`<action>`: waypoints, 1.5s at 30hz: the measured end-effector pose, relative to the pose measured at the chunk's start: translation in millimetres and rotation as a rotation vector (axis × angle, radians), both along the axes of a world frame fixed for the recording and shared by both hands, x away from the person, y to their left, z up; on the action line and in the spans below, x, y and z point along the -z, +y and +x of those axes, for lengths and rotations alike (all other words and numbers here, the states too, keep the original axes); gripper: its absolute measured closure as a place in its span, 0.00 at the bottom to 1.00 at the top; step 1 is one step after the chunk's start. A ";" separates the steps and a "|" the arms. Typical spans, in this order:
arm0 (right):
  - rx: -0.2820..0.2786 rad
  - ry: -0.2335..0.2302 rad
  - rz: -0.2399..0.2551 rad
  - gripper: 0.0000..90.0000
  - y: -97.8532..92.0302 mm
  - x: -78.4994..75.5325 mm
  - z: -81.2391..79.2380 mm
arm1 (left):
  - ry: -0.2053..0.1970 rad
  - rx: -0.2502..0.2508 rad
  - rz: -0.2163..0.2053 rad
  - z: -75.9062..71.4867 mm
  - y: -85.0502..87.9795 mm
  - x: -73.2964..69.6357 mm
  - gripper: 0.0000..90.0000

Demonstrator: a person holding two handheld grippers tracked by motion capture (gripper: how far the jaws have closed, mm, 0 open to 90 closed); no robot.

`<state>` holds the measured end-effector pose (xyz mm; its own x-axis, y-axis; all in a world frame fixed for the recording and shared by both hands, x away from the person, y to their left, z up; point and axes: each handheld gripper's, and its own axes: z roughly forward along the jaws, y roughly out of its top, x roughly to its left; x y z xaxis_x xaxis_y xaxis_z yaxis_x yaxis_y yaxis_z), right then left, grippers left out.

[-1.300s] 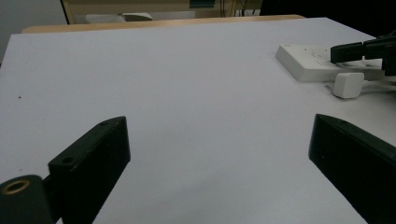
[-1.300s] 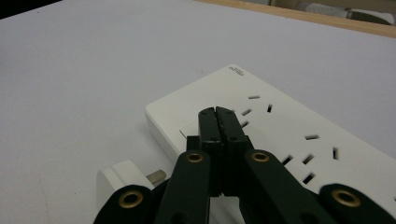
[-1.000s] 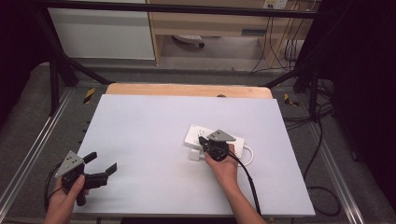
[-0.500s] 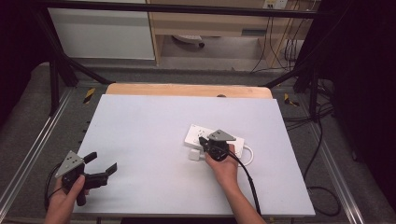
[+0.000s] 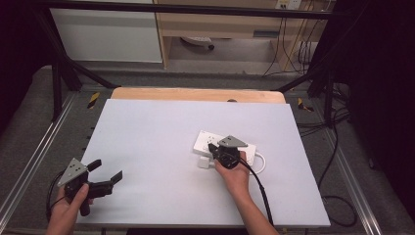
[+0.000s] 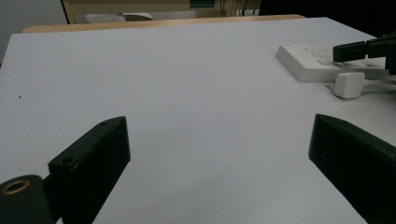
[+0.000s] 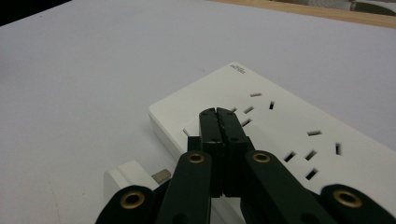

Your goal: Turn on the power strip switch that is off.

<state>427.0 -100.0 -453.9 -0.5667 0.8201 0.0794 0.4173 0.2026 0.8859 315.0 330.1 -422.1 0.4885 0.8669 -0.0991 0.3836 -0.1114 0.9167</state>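
Nothing differs from the earlier frames: the white table [image 5: 161, 142], power strip [image 5: 203, 141], both grippers and the plug [image 5: 203, 163] keep their places. The right gripper [image 7: 222, 115], jaws clenched on nothing, rests its tips on the strip's near end, with the plug lying just beside the strip. The left gripper [image 5: 105, 173] hovers released, well apart at the table's near-left corner.

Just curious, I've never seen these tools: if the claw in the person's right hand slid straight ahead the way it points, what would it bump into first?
The right claw, shut, probably meets the white power strip right away; its tips are already over the strip's near end.
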 end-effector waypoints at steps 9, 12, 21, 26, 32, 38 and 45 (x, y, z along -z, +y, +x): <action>0.005 -0.009 0.019 1.00 -3.2 -8.5 -0.8 | -0.001 0.000 0.002 0.0 0.0 -0.1 0.06; 0.008 -0.012 0.036 0.99 -4.9 -12.2 -0.8 | -0.001 0.000 0.002 -0.2 -0.3 0.0 0.06; 0.001 -0.023 0.044 0.92 -7.4 -19.7 0.4 | 0.000 0.001 0.004 -0.2 -0.3 0.0 0.06; -0.014 -0.024 0.052 0.82 -8.5 -24.1 1.3 | -0.002 0.001 0.008 -0.3 -0.6 0.0 0.06; -0.016 -0.021 0.061 0.73 -12.8 -29.2 2.8 | -0.003 0.001 0.009 -0.3 -0.9 0.1 0.06; -0.010 -0.020 0.059 0.65 -17.3 -34.2 4.4 | -0.003 0.001 0.009 -0.2 -0.9 0.1 0.06; -0.006 -0.011 0.051 0.54 -22.1 -38.8 5.8 | -0.001 0.000 0.011 -0.4 -0.7 0.0 0.06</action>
